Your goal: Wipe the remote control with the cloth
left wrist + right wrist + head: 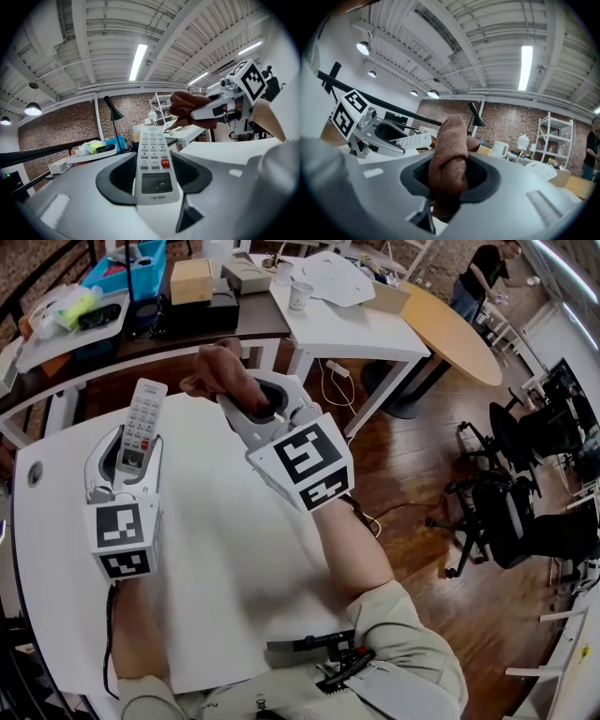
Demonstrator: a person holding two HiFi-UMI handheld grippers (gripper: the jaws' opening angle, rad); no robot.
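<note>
Jaws of the left gripper [152,176] pinch the remote [151,154] by its lower end, keys up, its tip reaching out over the far edge of the worktop [225,549], toward the left. Jaws of the right gripper [450,180] are clamped on the bunched brown cloth [449,154], held above the far edge near the remote's tip but apart from it. Both things are in hand and off the worktop, so the pick-up looks done. No contact shows, so the wiping itself seems still to do. Count: one remote, one cloth, two grippers.
</note>
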